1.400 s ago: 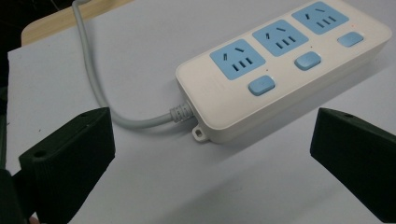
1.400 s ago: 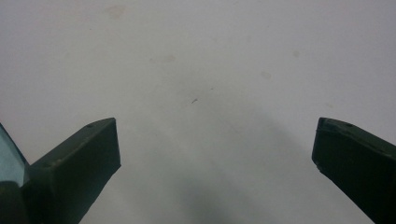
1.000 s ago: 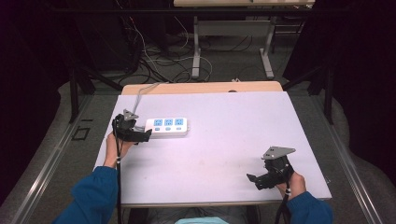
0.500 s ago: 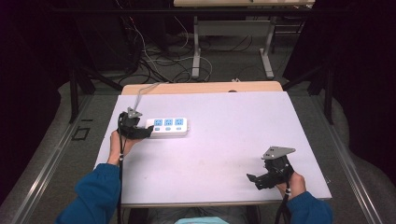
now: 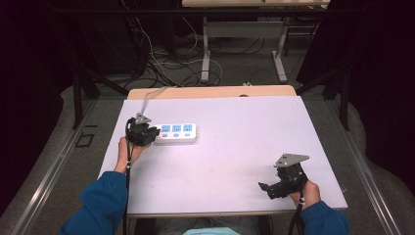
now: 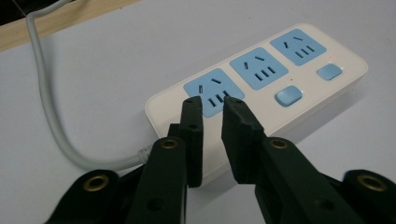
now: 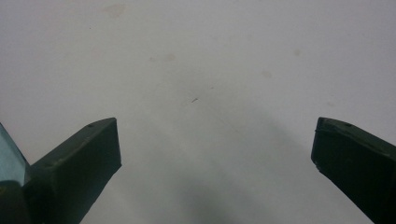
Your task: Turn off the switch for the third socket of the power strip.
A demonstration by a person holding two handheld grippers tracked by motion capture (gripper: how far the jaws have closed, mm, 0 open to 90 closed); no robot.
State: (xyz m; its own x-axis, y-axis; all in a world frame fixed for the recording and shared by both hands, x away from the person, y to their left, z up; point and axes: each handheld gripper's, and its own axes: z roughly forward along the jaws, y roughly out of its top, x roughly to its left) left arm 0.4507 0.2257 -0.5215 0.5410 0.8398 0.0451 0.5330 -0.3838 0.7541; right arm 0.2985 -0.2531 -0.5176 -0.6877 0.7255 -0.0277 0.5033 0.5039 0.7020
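Here, starting at your left, your left gripper (image 5: 152, 133) sits at the near-left end of the white power strip (image 5: 177, 134), whose grey cord (image 6: 44, 112) trails off behind toward the wooden table edge. Its jaws have just been closing and now stand narrow, a slim gap between them with nothing caught in it; the tips hover over the first blue socket (image 6: 214, 91) at the cord end. The strip's long axis runs away from those tips, left to right across the white table (image 5: 235, 161), so its two buttons lie farther along that line. This hand is by far the nearer one. Far to the right, well apart from the strip, your right gripper (image 5: 274, 188) rests near the front edge, jaws wide over bare tabletop.
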